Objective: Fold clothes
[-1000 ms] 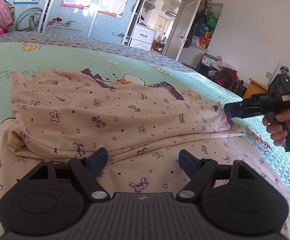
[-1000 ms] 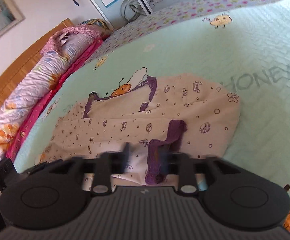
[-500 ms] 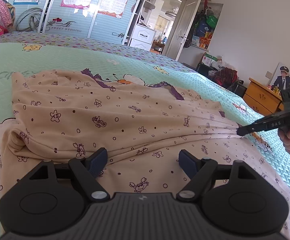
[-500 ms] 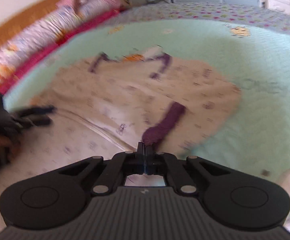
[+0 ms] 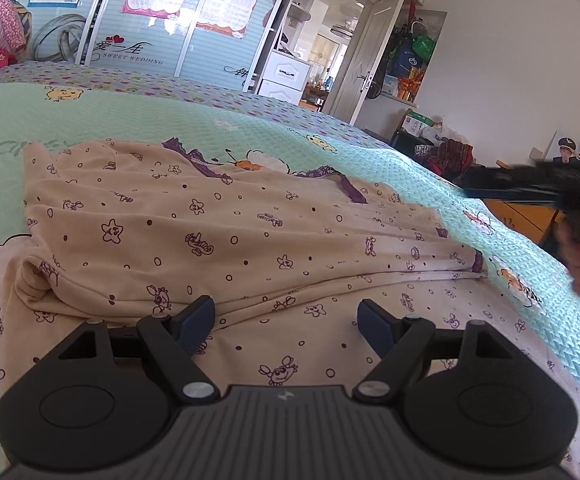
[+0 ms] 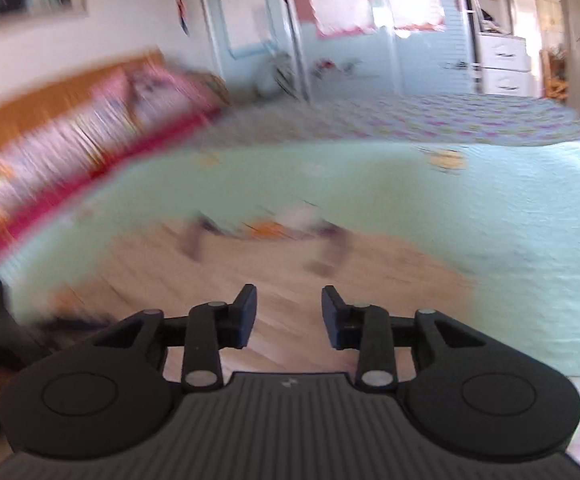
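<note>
Garment (image 5: pixel 217 240): you see beige cloth, dark purple print of stars, rings, dots and small creatures; purple trim.
Bedspread (image 5: pixel 137 120): you see mint green quilting, orange-and-white cartoon bees, grey lettering; far border lilac with pink spots.
Left tool (image 5: pixel 285 320): black body, blue pads.
Right tool (image 6: pixel 289 316): black, dark blue pads.
Wardrobe doors (image 5: pixel 137 28): pale blue, pink-edged posters.

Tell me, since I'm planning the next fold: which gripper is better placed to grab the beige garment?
Left, probably. The left gripper hangs open, low over the beige garment near its folded edge. The right gripper is opening, empty, raised beyond the garment's far side.
</note>
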A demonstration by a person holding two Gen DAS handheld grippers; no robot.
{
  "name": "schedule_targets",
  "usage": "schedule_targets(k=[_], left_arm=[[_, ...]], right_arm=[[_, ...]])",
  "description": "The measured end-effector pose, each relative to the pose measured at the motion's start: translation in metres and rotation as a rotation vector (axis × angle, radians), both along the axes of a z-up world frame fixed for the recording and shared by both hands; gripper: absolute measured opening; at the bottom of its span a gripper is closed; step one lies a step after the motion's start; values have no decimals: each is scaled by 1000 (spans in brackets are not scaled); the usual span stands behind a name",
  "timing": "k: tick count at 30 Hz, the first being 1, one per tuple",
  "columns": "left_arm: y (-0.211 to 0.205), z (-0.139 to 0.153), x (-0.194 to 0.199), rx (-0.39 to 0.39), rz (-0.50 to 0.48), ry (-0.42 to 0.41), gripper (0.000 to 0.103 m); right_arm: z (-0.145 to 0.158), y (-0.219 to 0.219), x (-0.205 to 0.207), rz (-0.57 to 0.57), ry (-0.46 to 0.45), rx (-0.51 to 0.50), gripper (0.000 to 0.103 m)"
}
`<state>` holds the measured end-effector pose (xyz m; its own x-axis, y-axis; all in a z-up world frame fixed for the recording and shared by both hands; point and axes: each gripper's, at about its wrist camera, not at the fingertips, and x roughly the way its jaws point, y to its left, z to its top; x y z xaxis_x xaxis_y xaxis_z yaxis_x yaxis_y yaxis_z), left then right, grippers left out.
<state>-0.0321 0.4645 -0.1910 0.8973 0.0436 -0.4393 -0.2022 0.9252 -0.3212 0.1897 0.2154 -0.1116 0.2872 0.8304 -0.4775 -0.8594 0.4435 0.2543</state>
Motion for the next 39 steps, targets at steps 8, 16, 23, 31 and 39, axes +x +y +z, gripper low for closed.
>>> schedule_targets(k=[8, 16, 23, 31, 39], left_arm=[[3, -1, -3, -25, -3, -19, 81], [8, 1, -6, -59, -5, -39, 81], [14, 4, -17, -102, 3, -94, 81], [19, 40, -71, -10, 160, -348, 87], [66, 8, -49, -217, 216, -184, 95]], right_arm=[[-56, 83, 28, -209, 19, -166, 32], [-43, 116, -28, -62, 17, -136, 52], [-36, 153, 4, -261, 17, -149, 49], [-27, 217, -87, 130, -67, -239, 50], [-38, 279, -92, 272, -18, -344, 49]])
